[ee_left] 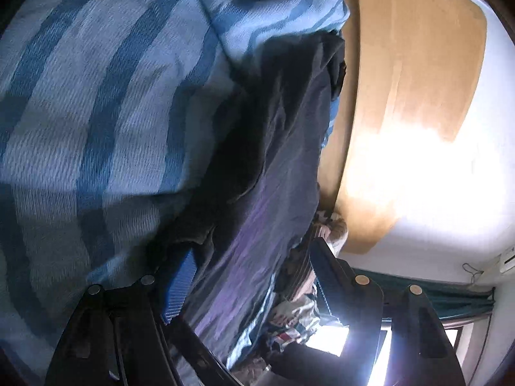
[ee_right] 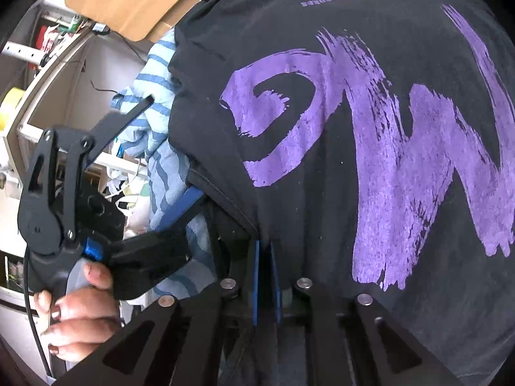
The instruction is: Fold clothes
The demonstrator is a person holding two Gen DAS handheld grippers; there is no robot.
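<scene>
A black T-shirt (ee_right: pixel 370 128) with large purple brush lettering fills the right wrist view, lying on a blue striped blanket (ee_right: pixel 161 103). My right gripper (ee_right: pixel 266 257) is shut on the shirt's near edge, its blue pads pressed together around the fabric. My left gripper shows in the right wrist view (ee_right: pixel 173 167), held by a hand, with one blue finger under the shirt's left edge and the other finger raised above it. In the left wrist view the shirt (ee_left: pixel 264 167) runs between the left gripper's (ee_left: pixel 254 273) wide-apart fingers (ee_left: pixel 182 286).
The blue striped blanket (ee_left: pixel 96 112) covers the bed. A wooden headboard (ee_left: pixel 402 80) stands beside it, with a white wall and bright window glare. White shelves (ee_right: pixel 38 103) with clutter stand at the left of the right wrist view. Patterned cloth (ee_left: pixel 299 315) lies near the left gripper.
</scene>
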